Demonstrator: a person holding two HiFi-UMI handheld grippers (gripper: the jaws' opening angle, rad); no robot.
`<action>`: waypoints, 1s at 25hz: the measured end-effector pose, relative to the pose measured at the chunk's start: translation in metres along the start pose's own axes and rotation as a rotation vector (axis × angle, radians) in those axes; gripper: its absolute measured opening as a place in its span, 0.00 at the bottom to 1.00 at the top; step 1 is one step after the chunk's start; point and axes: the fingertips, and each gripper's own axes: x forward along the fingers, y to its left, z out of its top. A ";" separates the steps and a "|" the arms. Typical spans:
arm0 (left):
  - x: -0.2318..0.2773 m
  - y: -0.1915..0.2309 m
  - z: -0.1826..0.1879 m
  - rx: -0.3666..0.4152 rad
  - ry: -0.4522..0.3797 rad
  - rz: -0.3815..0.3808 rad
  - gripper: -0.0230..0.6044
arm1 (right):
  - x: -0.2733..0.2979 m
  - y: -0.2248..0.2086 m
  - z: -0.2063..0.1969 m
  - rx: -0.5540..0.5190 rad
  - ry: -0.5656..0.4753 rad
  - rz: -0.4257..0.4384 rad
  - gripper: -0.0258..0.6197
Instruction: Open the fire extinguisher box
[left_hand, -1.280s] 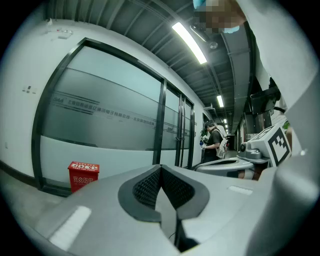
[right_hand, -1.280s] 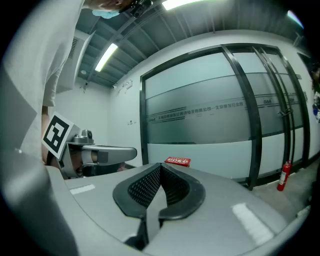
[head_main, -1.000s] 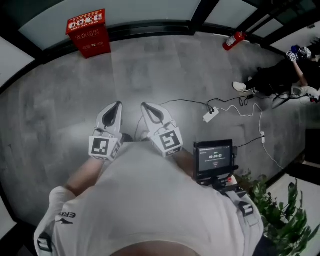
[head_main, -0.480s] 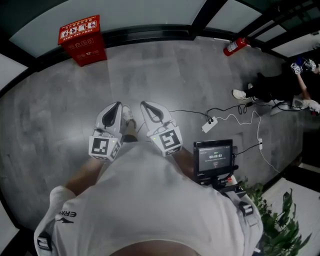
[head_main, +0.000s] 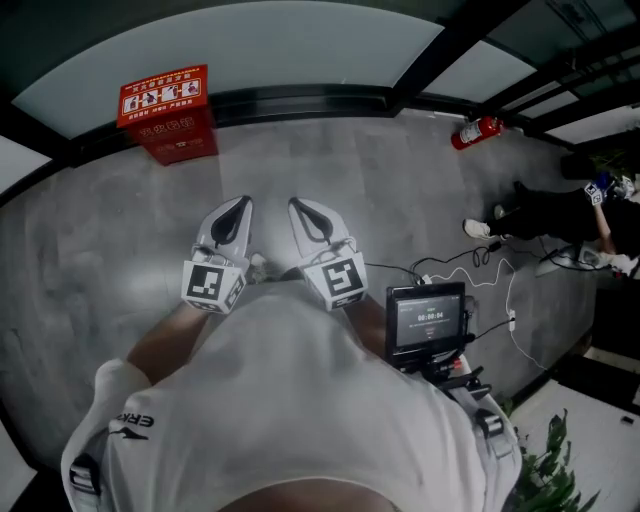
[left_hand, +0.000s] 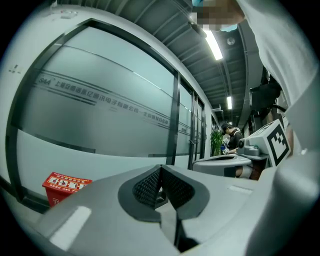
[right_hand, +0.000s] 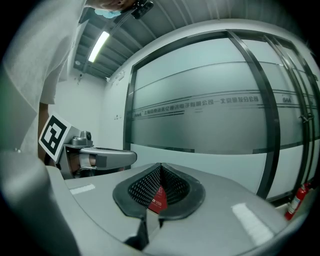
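Both left gripper (head_main: 236, 205) and right gripper (head_main: 300, 207) jaws clenched empty; fire extinguisher box (head_main: 165, 112) lettering seems illegible

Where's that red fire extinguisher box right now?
In the head view, the fire extinguisher box stands upper left against the glass wall, ahead of the left hand-held gripper.

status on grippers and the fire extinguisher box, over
Left gripper shut, empty; right gripper shut, empty. Fire extinguisher box looks closed, far ahead by the glass wall. Nothing in between.
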 end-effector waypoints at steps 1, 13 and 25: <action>0.008 0.007 0.003 -0.002 0.000 0.001 0.04 | 0.010 -0.006 0.004 -0.004 -0.003 -0.002 0.06; 0.128 0.067 -0.004 -0.018 0.043 0.062 0.04 | 0.118 -0.098 0.012 -0.061 0.014 0.065 0.06; 0.275 0.134 0.013 -0.034 0.037 0.340 0.04 | 0.253 -0.209 0.026 -0.151 0.042 0.398 0.06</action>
